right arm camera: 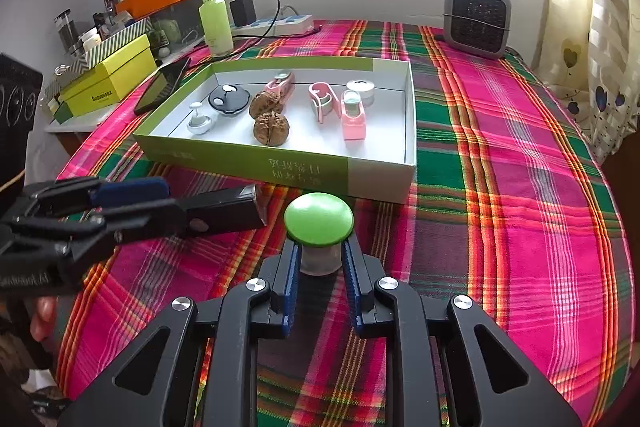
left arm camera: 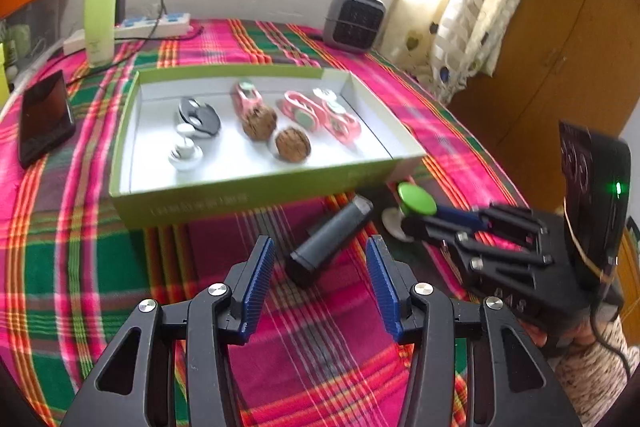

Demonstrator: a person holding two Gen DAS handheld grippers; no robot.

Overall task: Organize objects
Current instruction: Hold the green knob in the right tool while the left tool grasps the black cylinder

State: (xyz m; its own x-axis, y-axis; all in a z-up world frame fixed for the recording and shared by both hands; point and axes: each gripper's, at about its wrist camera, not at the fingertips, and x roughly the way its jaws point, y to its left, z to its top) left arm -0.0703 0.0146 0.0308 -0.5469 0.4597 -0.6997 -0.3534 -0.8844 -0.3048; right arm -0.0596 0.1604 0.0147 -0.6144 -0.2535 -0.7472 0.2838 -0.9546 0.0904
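Note:
A green-sided box [left arm camera: 248,193] [right arm camera: 376,175] with a white inside lies on the plaid cloth. It holds two walnuts [left arm camera: 294,143] [right arm camera: 271,129], pink cable winders [left arm camera: 320,113] [right arm camera: 353,117], a black round piece [left arm camera: 199,115] and a small white piece [left arm camera: 185,151]. My right gripper [right arm camera: 320,259] [left arm camera: 416,223] is shut on the pale stem of a green-capped mushroom-shaped object [right arm camera: 319,221] [left arm camera: 416,199], just in front of the box. My left gripper [left arm camera: 320,251] [right arm camera: 160,203] is open around a dark grey bar-shaped object [left arm camera: 330,241] [right arm camera: 224,211] that lies on the cloth, its far end between the pads.
A black phone [left arm camera: 44,119] [right arm camera: 162,85] lies left of the box. A green bottle [left arm camera: 99,15] [right arm camera: 215,21], a power strip [right arm camera: 276,25] with a charger and a small grey heater [left arm camera: 354,21] [right arm camera: 476,19] stand at the back. Yellow boxes [right arm camera: 108,79] sit far left.

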